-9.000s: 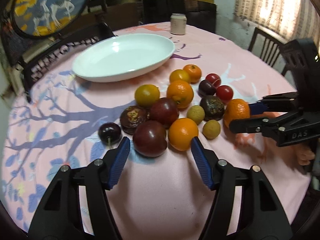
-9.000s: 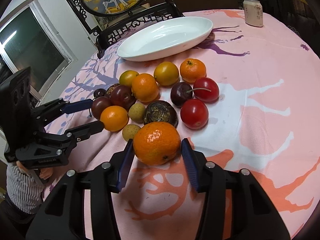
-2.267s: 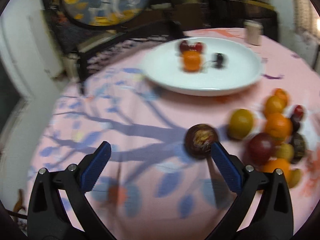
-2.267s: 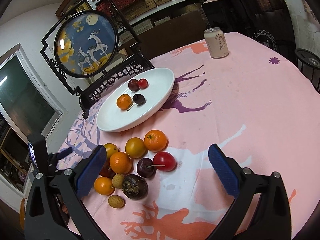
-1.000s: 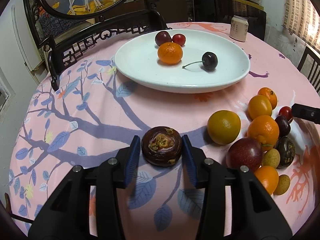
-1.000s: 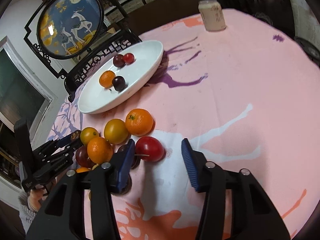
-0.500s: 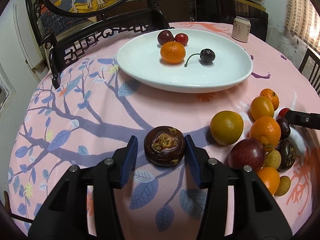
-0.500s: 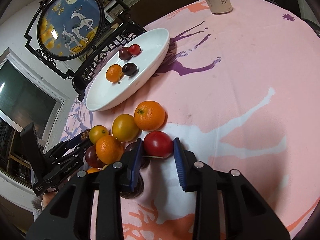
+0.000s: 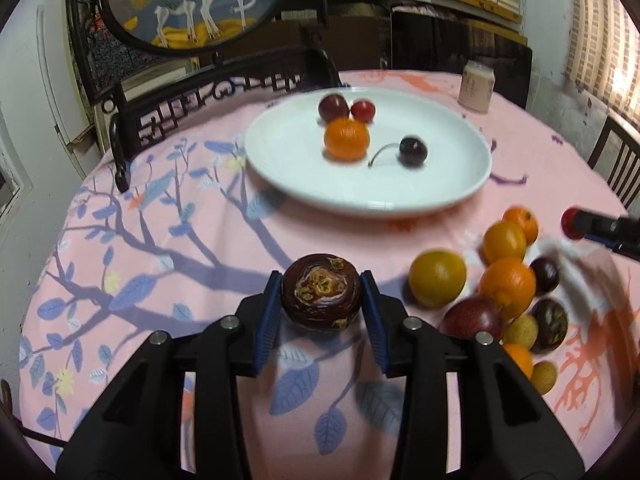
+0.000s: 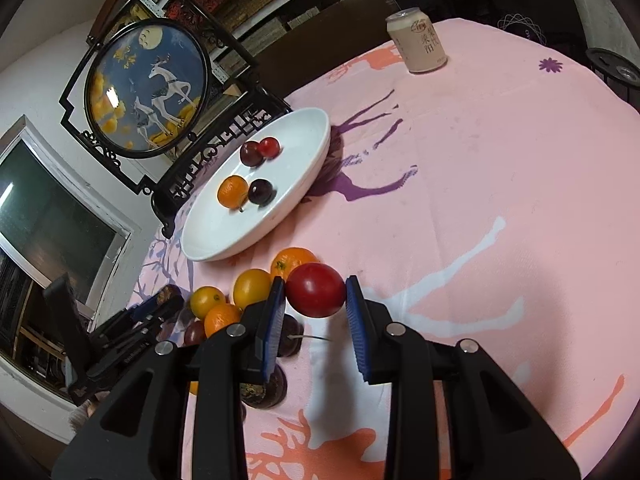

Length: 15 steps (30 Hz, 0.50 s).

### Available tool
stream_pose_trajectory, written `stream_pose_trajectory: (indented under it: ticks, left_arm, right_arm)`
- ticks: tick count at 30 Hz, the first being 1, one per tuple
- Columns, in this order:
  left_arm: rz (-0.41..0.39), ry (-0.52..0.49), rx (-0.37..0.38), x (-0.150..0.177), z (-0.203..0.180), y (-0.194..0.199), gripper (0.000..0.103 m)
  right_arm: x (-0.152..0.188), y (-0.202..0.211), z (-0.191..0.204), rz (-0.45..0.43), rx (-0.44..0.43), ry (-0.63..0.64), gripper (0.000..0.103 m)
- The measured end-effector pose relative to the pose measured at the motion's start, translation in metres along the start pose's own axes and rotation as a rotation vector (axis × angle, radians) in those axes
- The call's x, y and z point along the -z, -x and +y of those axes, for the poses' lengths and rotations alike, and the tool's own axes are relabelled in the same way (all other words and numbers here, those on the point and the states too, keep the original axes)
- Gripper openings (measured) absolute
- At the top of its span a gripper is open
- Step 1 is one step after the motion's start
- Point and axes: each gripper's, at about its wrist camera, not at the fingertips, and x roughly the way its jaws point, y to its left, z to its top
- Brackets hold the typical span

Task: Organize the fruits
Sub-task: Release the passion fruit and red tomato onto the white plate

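Left wrist view: left gripper (image 9: 322,312) had closed on the passionfruit (image 9: 321,292) and lifted it; right gripper (image 10: 315,314) clamped a tomato (image 10: 315,289). Plate (image 9: 280,152) held four fruits.

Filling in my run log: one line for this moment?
left gripper: shut on passion fruit | right gripper: shut on red plum | white plate: four fruits

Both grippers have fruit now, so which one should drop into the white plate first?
Probably left. The left gripper, shut on the dark passion fruit, faces the white plate squarely. The right gripper, holding the red fruit, sits off to the plate's side.
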Motion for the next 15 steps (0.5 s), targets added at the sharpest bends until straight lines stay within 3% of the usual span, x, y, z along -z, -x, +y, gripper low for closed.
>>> stream_pose_trajectory:
  ticks: [10, 12, 15]
  left_arm:
    - [-0.031, 0.077, -0.009, -0.075, 0.005, -0.028, 0.042]
    - [-0.036, 0.083, -0.029, -0.079, 0.004, -0.037, 0.062]
    - [-0.034, 0.090, -0.018, -0.078, 0.005, -0.043, 0.069]
  right_arm:
    - [-0.066, -0.048, 0.048, -0.020, 0.041, 0.099, 0.032]
    - [-0.073, -0.063, 0.054, -0.025, 0.055, 0.108, 0.032]
    - [-0.076, -0.080, 0.057, -0.028, 0.071, 0.146, 0.047]
